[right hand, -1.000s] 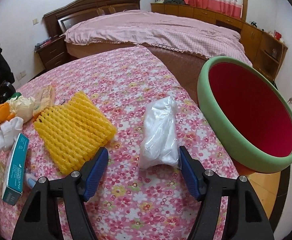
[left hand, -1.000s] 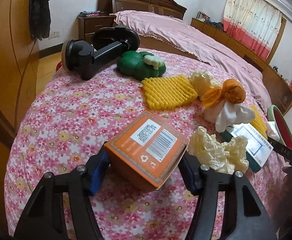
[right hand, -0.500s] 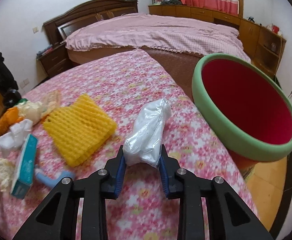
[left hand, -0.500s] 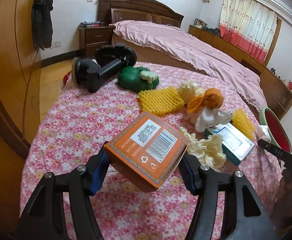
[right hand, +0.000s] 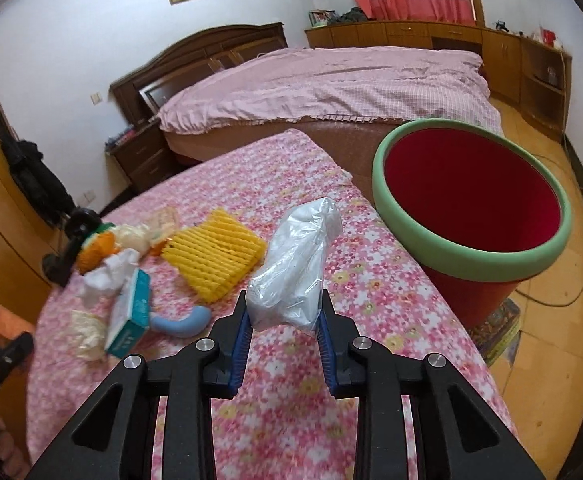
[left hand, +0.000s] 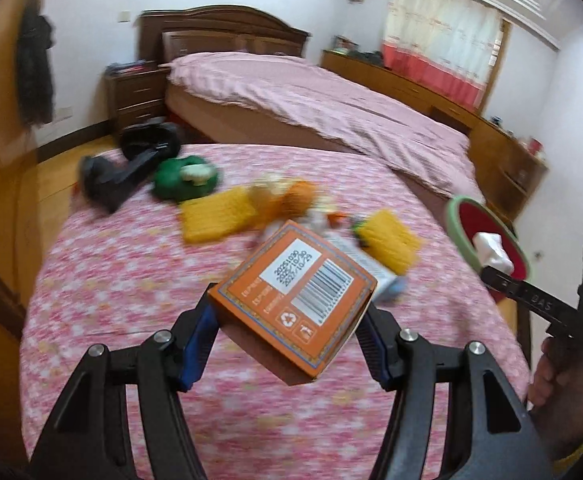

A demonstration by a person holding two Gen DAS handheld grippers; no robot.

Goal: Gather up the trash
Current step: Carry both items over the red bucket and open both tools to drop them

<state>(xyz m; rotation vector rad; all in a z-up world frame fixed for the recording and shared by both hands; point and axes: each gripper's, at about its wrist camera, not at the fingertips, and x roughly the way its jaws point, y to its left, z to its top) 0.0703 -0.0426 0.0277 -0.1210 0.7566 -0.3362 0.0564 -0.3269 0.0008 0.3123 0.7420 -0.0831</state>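
Seen from the left wrist, the left gripper (left hand: 289,344) is clamped on an orange carton (left hand: 293,300), its barcode panel facing up, held clear above a table (left hand: 131,276) draped in a pink floral cloth. Beyond the carton, blurred, lie a black bracket (left hand: 125,172), a green lump (left hand: 185,180), two pieces of yellow foam netting (left hand: 215,218) and a mix of orange and white scraps. At the table's right edge stands a red bin with a green rim (left hand: 457,220); the right gripper reaches across it, a white bundle at its tip. A hand (left hand: 559,380) grips that tool at the frame's edge.

From the right wrist, the right gripper (right hand: 283,330) is clamped on a crumpled clear plastic bag (right hand: 295,272), which stands up between the blue pads, lifted off the cloth. The red bin (right hand: 471,240) sits just to the right, beside the table and below the bag's level, its mouth open. On the table to the left lie yellow foam netting (right hand: 215,256), a teal box (right hand: 131,312), a pale blue curved piece (right hand: 183,322), cream crumpled paper (right hand: 85,332) and white tissue (right hand: 107,276). A bed (right hand: 331,88) with a pink cover fills the background.
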